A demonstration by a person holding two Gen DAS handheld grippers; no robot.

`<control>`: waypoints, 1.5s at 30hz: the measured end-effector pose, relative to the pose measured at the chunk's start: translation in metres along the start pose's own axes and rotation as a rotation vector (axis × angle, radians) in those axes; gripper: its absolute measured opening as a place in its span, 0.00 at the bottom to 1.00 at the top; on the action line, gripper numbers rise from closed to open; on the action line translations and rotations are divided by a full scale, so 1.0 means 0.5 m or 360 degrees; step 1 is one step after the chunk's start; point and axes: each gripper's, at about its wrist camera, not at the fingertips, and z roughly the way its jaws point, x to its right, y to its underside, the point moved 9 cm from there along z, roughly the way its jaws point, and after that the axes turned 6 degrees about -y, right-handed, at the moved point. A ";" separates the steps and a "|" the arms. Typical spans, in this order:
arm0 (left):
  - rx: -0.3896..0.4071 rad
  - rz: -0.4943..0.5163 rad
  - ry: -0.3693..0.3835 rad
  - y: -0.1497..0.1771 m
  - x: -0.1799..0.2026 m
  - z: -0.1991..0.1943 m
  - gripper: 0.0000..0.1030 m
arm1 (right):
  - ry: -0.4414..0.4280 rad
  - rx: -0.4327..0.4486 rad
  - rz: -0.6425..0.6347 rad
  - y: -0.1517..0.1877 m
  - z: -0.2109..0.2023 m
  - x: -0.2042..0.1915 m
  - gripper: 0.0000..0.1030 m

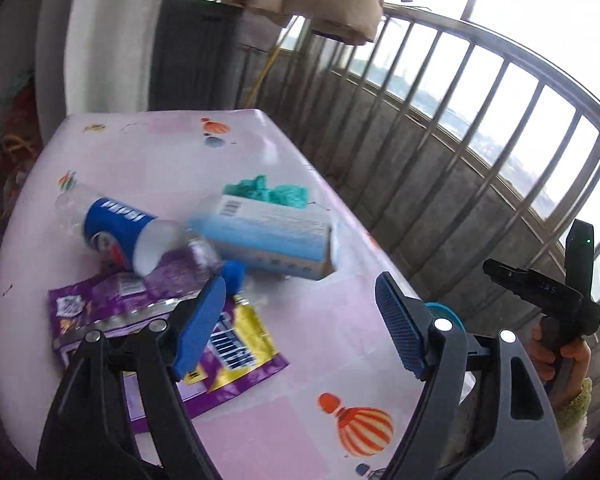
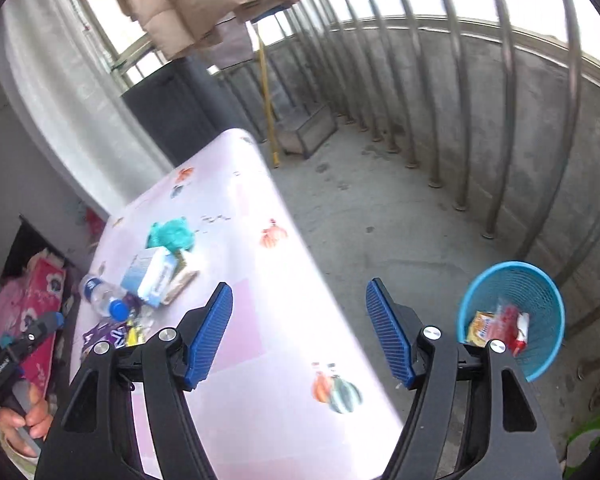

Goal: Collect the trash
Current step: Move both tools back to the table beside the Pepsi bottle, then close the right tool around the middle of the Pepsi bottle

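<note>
Both your left gripper (image 1: 300,320) and right gripper (image 2: 300,332) are wide and empty; the bottle (image 1: 132,232), left of frame, could roll off the bench (image 1: 320,320) if nudged.

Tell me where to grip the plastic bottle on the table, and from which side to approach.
Grip the plastic bottle across its blue-labelled middle, coming down from above with the left gripper, whose fingers are open. The bottle lies on its side, its cap end over the purple wrapper and close against the blue box, so the middle seems the freest part; the round body suits a crosswise grip.
</note>
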 end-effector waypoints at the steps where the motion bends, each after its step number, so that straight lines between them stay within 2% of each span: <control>1: 0.0002 -0.0049 -0.0036 0.005 -0.042 -0.009 0.71 | -0.0042 -0.0026 -0.0022 -0.004 0.019 -0.028 0.66; 5: 0.0000 -0.0246 -0.0104 0.013 -0.173 -0.024 0.71 | -0.0145 -0.0099 -0.0112 -0.033 0.095 -0.135 0.66; 9: -0.0030 -0.0431 -0.0024 -0.004 -0.250 -0.007 0.72 | -0.0216 -0.0158 -0.0157 -0.065 0.173 -0.228 0.66; 12: -0.0046 -0.0509 -0.0013 -0.017 -0.276 0.020 0.73 | -0.0232 -0.0220 -0.0171 -0.089 0.245 -0.270 0.66; 18: -0.0087 -0.0701 0.0023 -0.046 -0.326 0.077 0.73 | -0.0157 -0.0345 -0.0203 -0.129 0.401 -0.311 0.66; 24: -0.0150 -0.0784 0.0017 -0.040 -0.343 0.132 0.73 | -0.0142 -0.0606 -0.0240 -0.092 0.516 -0.329 0.66; 26: -0.0171 -0.0806 0.0010 -0.036 -0.349 0.151 0.73 | -0.0203 -0.0700 -0.0246 -0.060 0.523 -0.343 0.66; 29: -0.0180 -0.0818 -0.0003 -0.030 -0.360 0.167 0.73 | -0.0260 -0.0740 -0.0299 -0.025 0.510 -0.362 0.65; 32: -0.0189 -0.0832 -0.0004 -0.023 -0.367 0.177 0.73 | -0.0313 -0.0811 -0.0297 0.016 0.497 -0.378 0.58; 35: -0.0198 -0.0825 0.0015 -0.013 -0.364 0.182 0.73 | -0.0302 -0.0802 -0.0347 0.045 0.474 -0.391 0.53; 39: -0.0225 -0.0760 0.0019 0.007 -0.350 0.185 0.63 | -0.0283 -0.0814 -0.0349 0.092 0.442 -0.394 0.45; 45: -0.0260 -0.0631 0.0092 0.042 -0.305 0.177 0.58 | -0.0223 -0.0745 -0.0311 0.144 0.381 -0.383 0.43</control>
